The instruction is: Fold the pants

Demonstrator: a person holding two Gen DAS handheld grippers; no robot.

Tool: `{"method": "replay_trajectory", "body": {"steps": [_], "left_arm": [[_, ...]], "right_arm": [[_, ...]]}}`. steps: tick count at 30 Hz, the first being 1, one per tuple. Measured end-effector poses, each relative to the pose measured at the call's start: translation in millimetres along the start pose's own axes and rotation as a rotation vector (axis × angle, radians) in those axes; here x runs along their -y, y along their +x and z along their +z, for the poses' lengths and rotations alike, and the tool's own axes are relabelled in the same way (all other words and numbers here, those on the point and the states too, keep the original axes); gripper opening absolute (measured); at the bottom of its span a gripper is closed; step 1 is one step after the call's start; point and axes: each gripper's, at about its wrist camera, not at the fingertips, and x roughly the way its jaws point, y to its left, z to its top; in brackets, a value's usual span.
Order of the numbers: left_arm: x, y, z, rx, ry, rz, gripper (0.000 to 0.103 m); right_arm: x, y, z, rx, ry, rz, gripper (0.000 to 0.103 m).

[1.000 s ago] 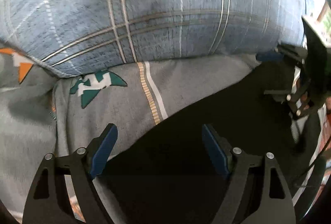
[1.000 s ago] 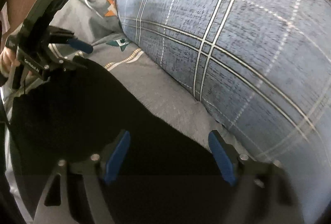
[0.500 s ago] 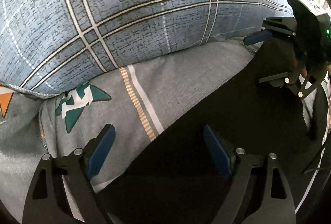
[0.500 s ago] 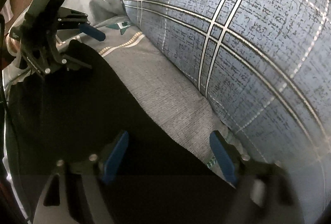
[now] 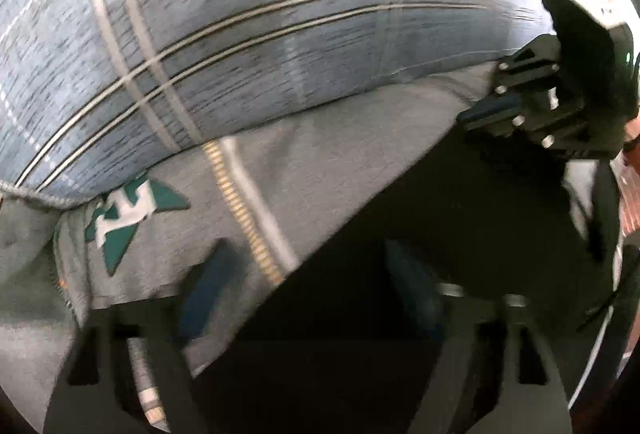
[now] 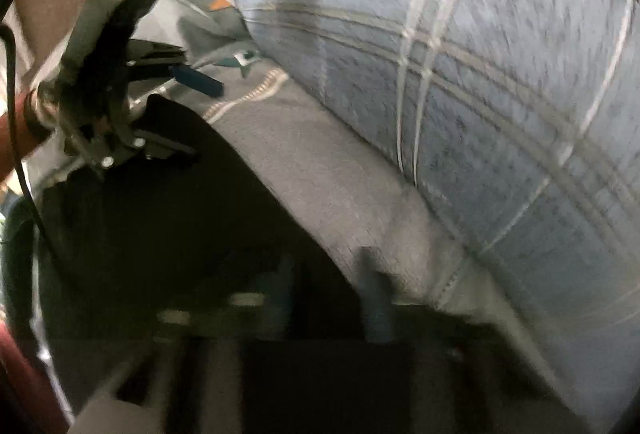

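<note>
Black pants (image 5: 460,242) under both grippers, left gripper (image 5: 312,286) spread, right gripper (image 6: 332,290) narrowed.

Black pants (image 5: 460,254) lie on a grey sheet (image 5: 340,161) beside a blue plaid pillow (image 5: 240,33).

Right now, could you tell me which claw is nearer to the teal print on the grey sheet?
Left. The left claw sits just right of the teal print, its finger beside it; the right claw is far across the black pants.
</note>
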Motion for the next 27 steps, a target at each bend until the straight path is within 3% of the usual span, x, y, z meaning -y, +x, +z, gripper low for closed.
{"method": "replay_trajectory", "body": {"steps": [1,2,4,11,16,18,20,24,27], "left_arm": [[7,-2,1,0.001,0.019,-0.011,0.029],[14,-4,2,0.000,0.037,0.006,0.012],[27,-11,3,0.006,0.075,0.064,0.005],[83,-94,-26,0.153,0.095,0.064,0.005],[131,-129,-81,0.136,0.097,0.038,0.004],[140,-132,-101,0.093,0.078,0.030,0.004],[147,-129,-122,0.054,0.039,0.008,0.004],[145,-125,-155,0.020,-0.098,-0.033,0.005],[139,-130,-177,0.036,-0.189,-0.013,0.005]], "right_arm": [[-8,-5,-1,0.008,-0.010,-0.034,0.005],[-14,-11,-3,0.022,-0.015,-0.067,0.004],[-22,-29,-7,0.062,-0.004,-0.111,0.004],[-93,-139,-46,0.236,-0.016,-0.244,0.004],[-159,-179,-102,0.305,0.039,-0.189,0.004],[-181,-172,-125,0.298,0.080,-0.122,0.004],[-202,-156,-146,0.260,0.097,-0.133,0.004],[-206,-121,-172,0.224,0.217,-0.101,0.004],[-201,-112,-183,0.240,0.312,-0.066,0.004]]}}
